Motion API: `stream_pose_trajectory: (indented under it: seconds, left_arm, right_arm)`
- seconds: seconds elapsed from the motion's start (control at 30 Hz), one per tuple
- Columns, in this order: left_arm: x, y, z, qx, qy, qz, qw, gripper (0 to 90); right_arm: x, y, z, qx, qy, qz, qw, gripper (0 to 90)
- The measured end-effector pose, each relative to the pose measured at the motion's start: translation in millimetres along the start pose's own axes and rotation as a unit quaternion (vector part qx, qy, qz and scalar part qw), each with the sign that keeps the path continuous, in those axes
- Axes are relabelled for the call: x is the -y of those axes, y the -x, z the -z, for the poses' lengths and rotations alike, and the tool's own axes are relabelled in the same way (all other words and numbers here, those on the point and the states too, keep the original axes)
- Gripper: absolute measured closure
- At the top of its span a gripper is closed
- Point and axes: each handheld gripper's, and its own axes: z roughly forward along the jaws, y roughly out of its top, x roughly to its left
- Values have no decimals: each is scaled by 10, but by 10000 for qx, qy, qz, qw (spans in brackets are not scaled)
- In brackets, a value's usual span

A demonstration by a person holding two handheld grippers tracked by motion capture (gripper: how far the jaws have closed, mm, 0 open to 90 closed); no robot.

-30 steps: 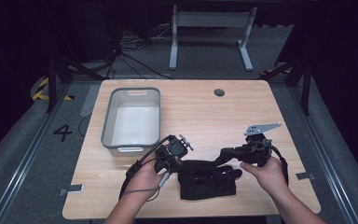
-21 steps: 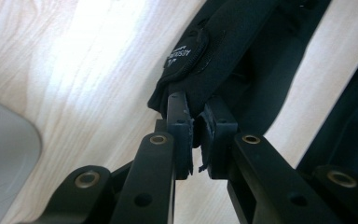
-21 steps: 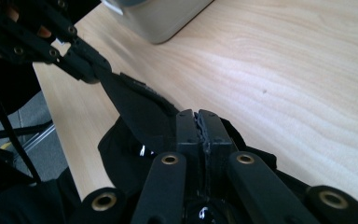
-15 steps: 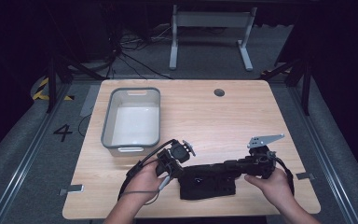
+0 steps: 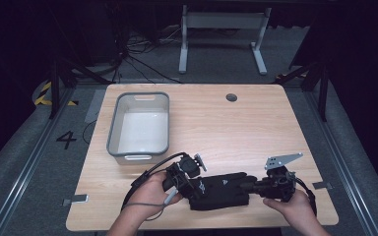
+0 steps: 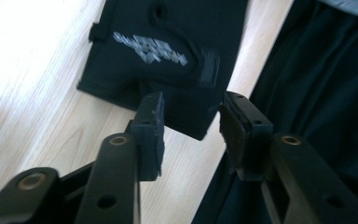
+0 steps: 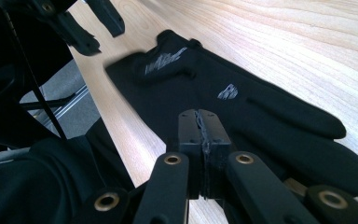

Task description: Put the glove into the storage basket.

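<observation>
Now the black glove (image 5: 221, 191) lies flat near the table's (image 5: 256, 128) front edge, open wood beyond, tray (image 5: 139, 125) at far left. L gripper (image 6: 191, 128) jaws just opened, cuff corner between, untouched. R gripper (image 7: 200, 135) pinched shut on glove fingers. Silver logos unreadable.

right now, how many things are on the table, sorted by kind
black glove: 1
grey bin: 1
handheld grippers: 2, the left gripper with fingers apart at the glove's cuff, the right gripper with fingers shut on the glove's finger end
total: 4
</observation>
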Motion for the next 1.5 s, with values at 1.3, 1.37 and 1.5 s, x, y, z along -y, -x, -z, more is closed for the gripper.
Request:
stream_pose_trajectory:
  seconds: [1.3, 1.37, 1.5]
  left_arm:
    - [-202, -61, -258, -916, 1715, 197, 9807, 500]
    - [-231, -38, -299, -875, 1665, 108, 9821, 500]
    - [-294, -1, -358, -812, 1563, -20, 9844, 497]
  right_arm:
    - [229, 760, 373, 1958, 336, -60, 9801, 656]
    - [244, 777, 388, 1966, 351, -89, 9798, 655]
    - [261, 780, 396, 1936, 385, -108, 9803, 645]
